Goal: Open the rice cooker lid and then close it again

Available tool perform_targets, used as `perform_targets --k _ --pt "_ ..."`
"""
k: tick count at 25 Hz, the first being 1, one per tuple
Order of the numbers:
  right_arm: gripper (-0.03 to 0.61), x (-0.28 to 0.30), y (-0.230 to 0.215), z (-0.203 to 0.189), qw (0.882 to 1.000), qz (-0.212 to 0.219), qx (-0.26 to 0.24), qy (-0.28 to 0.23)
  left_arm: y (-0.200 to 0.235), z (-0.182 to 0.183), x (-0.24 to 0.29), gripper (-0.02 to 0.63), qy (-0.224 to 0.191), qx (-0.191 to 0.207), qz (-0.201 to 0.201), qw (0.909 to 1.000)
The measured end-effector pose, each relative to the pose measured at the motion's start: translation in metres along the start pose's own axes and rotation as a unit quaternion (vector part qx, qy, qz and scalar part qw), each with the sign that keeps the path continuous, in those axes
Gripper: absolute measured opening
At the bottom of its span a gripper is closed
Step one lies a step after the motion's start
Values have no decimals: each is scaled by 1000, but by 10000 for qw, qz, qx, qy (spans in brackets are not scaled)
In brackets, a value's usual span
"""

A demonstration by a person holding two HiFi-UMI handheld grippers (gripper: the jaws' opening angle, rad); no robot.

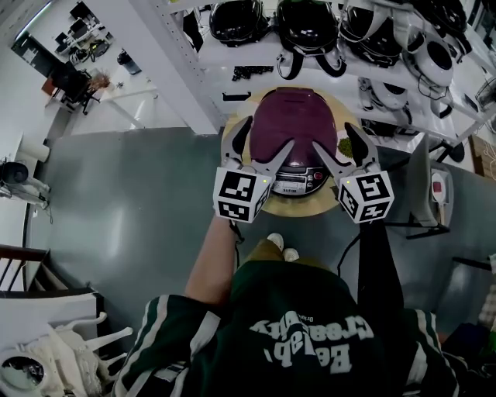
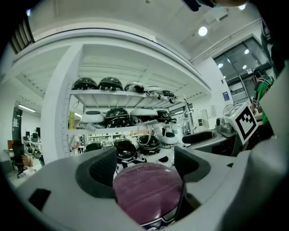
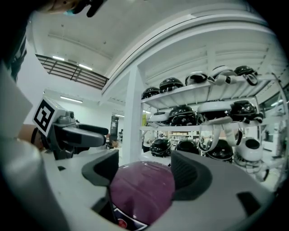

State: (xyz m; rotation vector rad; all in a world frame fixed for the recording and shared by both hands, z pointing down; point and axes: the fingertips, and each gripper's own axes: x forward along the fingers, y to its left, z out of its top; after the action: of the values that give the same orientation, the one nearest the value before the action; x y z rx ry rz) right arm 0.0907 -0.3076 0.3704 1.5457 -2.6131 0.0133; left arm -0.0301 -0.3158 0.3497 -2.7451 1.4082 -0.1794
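The rice cooker (image 1: 294,128) has a glossy purple lid, which lies down flat, and a control panel (image 1: 298,182) on its front. It stands on a round wooden table (image 1: 310,208). My left gripper (image 1: 265,139) hovers over the cooker's near left side, open, nothing between its fingers. My right gripper (image 1: 335,139) hovers over the near right side, also open and empty. In the left gripper view the lid (image 2: 146,194) shows low between the open left gripper (image 2: 146,167). The right gripper view shows the lid (image 3: 142,191) below the open right gripper (image 3: 144,173).
White shelves (image 1: 325,66) with several dark helmets (image 1: 306,23) stand just behind the table. A white post (image 1: 170,62) rises at the left of them. A small green thing (image 1: 345,146) lies beside the cooker. A stand with a device (image 1: 438,186) is at the right.
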Motion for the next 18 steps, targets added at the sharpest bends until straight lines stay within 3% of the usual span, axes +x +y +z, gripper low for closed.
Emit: perform_targets --k 3,5,7,10,11,13,14,18 --pt "338 -2 -2 2 10000 -55 -5 -38 -2 4 0 399 -72 -43 1 10000" --pt "308 -3 -4 0 9999 -100 11 -13 -1 3 0 358 -67 -44 79 9999" --pt "261 -3 -6 -1 9999 -146 -3 30 3 3 -1 230 -56 -67 209 9997" --pt "192 -3 -9 -6 9997 -214 3 152 7 0 -2 165 -54 -178 288 9994" --pt "149 -4 -11 -8 9995 -244 18 207 8 -1 -2 143 -39 -188 323 9993" --pt "36 -6 -13 -12 9991 -313 16 294 11 -4 -4 4 -10 -167 431 9989" --pt "3 -8 -14 -13 9990 -327 -12 312 12 -4 -5 0 -10 -174 484 9987" --pt "3 -12 -16 -12 9991 -342 -114 238 21 -7 -7 0 6 -259 685 9973"
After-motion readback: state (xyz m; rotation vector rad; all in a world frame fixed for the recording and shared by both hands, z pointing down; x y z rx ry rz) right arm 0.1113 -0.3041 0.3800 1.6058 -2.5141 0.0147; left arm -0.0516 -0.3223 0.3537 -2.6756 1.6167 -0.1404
